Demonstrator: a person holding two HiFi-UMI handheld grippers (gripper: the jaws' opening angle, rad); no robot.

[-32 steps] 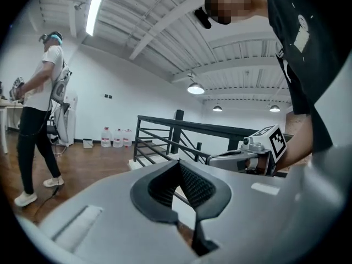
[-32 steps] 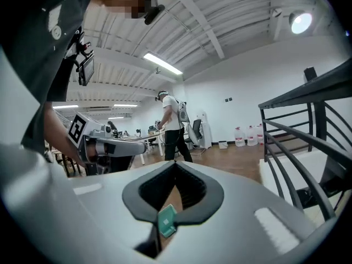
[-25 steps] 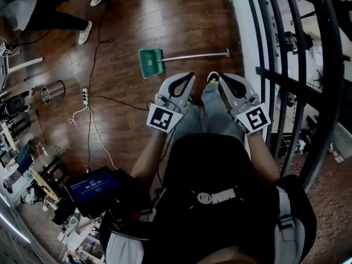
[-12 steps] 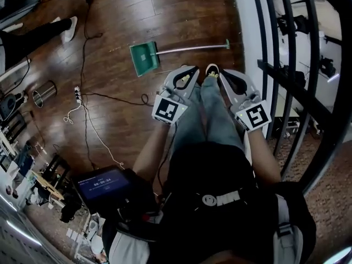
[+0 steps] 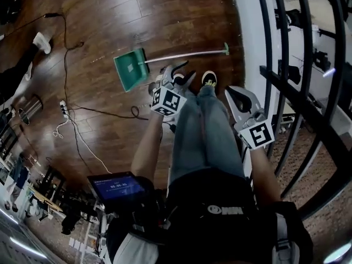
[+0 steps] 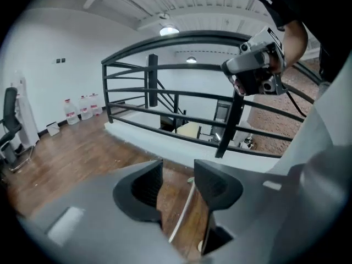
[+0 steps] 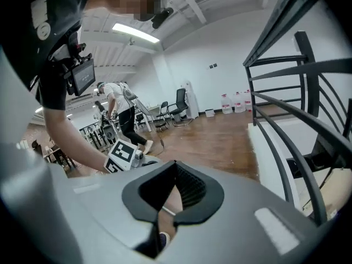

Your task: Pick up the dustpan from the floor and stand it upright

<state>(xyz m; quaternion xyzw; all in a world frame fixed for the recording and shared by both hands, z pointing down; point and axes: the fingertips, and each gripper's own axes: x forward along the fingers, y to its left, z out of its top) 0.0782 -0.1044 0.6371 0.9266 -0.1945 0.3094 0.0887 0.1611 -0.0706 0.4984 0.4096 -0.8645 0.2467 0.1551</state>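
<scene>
Your left claw (image 5: 179, 75) has just been opening, still empty, lining up on the handle (image 5: 184, 54) of the dustpan (image 5: 130, 70) lying on the floor (image 5: 110, 15), while your right claw (image 5: 235, 95) is closed and idle.

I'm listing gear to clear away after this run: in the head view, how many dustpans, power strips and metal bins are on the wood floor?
green dustpan: 1
white power strip: 1
metal bin: 1
Total: 3
</scene>
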